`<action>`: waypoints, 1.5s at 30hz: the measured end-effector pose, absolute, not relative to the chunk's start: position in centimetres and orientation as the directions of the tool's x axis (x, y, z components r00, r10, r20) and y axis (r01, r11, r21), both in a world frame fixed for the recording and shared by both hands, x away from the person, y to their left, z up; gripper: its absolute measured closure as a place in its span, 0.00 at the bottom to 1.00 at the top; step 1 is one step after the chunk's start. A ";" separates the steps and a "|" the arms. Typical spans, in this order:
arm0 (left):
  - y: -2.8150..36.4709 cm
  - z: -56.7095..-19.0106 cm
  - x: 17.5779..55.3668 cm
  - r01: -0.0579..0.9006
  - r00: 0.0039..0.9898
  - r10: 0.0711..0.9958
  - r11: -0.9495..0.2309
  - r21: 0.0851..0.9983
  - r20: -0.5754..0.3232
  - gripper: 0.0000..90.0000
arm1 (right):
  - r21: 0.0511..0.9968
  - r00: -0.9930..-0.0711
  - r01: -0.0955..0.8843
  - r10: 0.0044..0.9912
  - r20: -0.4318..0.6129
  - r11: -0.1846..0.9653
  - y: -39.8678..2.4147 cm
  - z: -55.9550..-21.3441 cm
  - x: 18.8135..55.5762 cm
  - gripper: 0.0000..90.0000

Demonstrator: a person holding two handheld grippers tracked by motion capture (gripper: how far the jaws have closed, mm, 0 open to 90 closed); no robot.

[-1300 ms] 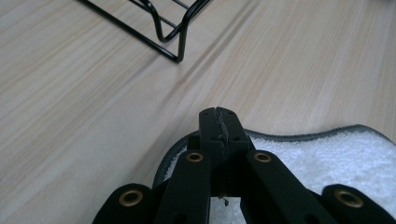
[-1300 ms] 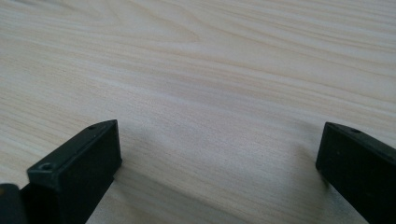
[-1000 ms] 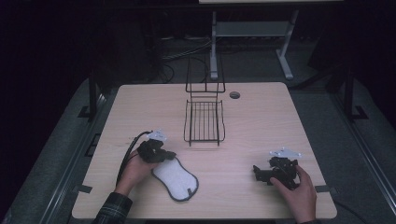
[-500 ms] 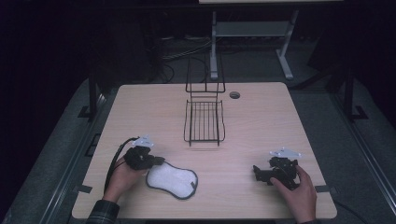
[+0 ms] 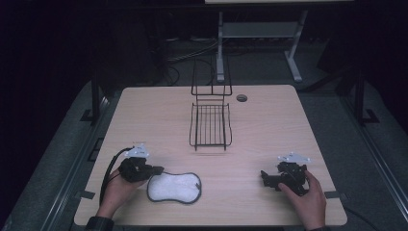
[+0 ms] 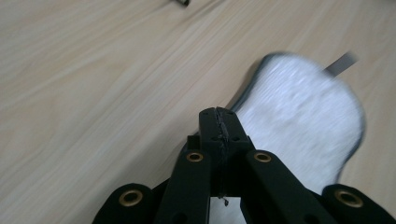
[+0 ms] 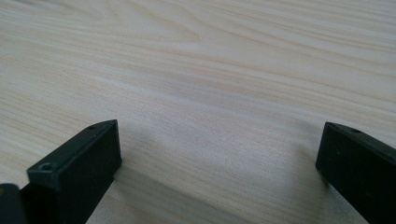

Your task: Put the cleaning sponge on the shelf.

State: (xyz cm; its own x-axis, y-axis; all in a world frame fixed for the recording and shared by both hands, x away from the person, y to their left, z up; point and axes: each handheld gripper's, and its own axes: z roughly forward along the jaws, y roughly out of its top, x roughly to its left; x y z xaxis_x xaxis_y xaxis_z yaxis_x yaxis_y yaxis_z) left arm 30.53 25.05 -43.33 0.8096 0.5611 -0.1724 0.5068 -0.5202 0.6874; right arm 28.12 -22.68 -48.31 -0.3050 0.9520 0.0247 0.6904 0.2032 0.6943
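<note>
In the high view we are pinching the near-left end of the white cloth pad (image 5: 173,187) with the left gripper (image 5: 156,169); the pad is lying flat on the table (image 5: 269,139), well short of the wire rack (image 5: 210,126). In the left gripper view the jaws are pressing together on the pad's edge, so we should be pulling low and slowly. In the right gripper view the right gripper (image 7: 219,154) is resting spread wide over bare wood.
</note>
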 end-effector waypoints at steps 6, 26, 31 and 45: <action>21.0 -42.6 30.3 0.441 0.868 0.464 -0.554 0.706 -0.178 1.00 | 0.694 -0.305 0.690 0.952 0.025 0.203 -22.7 -48.3 28.1 0.00; 17.0 -44.6 30.5 0.413 0.899 0.398 -0.638 0.649 -0.181 1.00 | 0.694 -0.304 0.691 0.952 0.025 0.202 -22.7 -48.3 28.1 0.00; 17.5 -44.7 31.4 0.431 0.885 0.432 -0.616 0.660 -0.175 1.00 | 0.694 -0.305 0.691 0.952 0.025 0.203 -22.7 -48.3 28.1 0.00; 18.1 -44.8 33.5 0.451 0.863 0.477 -0.585 0.674 -0.163 1.00 | 0.694 -0.305 0.691 0.952 0.025 0.202 -22.7 -48.3 28.1 0.00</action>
